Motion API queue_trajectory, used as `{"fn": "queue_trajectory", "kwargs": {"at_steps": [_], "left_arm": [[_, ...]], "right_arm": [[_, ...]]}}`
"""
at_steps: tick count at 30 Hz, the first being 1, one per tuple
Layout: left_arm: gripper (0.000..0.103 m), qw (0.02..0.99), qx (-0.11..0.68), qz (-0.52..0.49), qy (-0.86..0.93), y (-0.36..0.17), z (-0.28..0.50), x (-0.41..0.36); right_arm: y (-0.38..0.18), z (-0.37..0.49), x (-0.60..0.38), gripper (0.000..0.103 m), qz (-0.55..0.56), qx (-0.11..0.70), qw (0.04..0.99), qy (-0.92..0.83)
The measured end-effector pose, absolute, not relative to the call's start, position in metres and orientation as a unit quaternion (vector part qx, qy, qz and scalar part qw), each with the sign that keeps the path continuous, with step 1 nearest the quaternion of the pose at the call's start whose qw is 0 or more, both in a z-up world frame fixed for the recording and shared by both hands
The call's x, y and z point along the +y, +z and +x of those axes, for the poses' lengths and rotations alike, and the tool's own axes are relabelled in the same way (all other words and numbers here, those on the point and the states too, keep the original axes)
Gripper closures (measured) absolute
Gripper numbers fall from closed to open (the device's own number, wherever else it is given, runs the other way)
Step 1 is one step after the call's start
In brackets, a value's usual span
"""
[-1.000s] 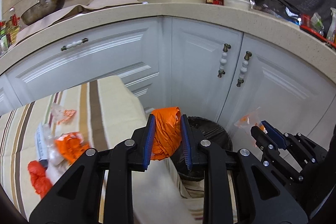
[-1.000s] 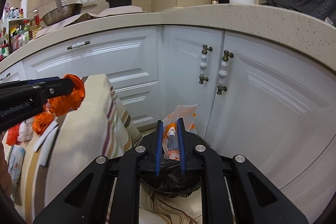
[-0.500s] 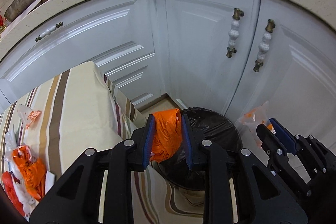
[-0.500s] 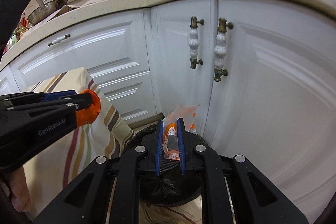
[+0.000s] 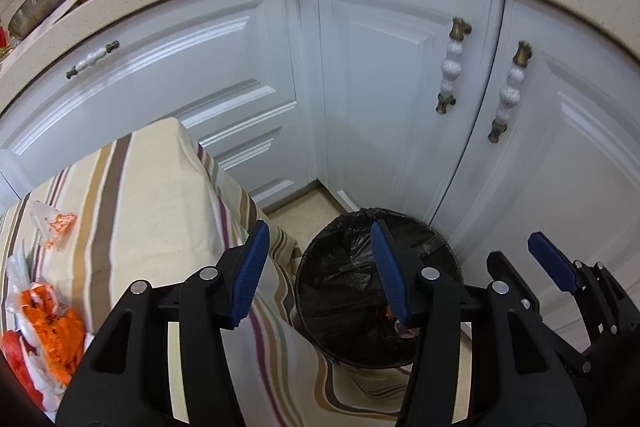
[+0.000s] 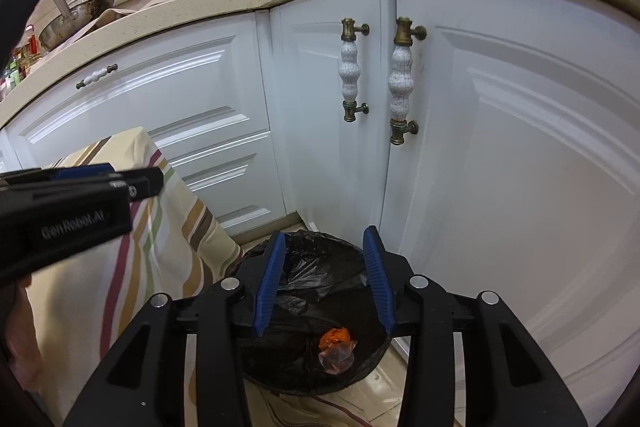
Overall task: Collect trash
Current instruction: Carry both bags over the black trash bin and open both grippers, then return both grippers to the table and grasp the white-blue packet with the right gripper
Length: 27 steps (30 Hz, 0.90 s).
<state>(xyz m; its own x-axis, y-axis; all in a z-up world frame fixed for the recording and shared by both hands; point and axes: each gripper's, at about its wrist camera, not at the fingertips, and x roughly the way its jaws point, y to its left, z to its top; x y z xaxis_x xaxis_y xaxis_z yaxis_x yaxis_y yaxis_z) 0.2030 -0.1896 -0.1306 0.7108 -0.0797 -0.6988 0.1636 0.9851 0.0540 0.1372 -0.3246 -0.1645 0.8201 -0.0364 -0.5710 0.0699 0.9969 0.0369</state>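
In the black-lined bin [image 6: 304,343], crumpled orange trash [image 6: 337,335]; direction indiscernible.

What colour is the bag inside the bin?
Black; the bin liner shows best in the right wrist view.

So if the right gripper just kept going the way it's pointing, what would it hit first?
Most likely the black bin liner inside the trash bin. The right gripper, jaws opening and empty, aims into its mouth, just above the dropped orange and clear wrappers. Depth is hard to judge.
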Motion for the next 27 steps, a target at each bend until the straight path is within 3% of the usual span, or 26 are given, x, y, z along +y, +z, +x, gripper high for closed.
{"fn": "queue_trajectory", "kwargs": {"at_steps": [17,27], "left_arm": [[0.051,0.938,0.344,0.024,-0.022,-0.072,0.091,-0.065],[0.051,0.933,0.354,0.004,0.068,-0.075,0.019,0.042]], "right_arm": [[-0.113,0.064,-0.232,0.053,0.019,0.271,0.962,0.039],[-0.110,0.019,-0.147,0.053,-0.011,0.264,0.956,0.128]]}}
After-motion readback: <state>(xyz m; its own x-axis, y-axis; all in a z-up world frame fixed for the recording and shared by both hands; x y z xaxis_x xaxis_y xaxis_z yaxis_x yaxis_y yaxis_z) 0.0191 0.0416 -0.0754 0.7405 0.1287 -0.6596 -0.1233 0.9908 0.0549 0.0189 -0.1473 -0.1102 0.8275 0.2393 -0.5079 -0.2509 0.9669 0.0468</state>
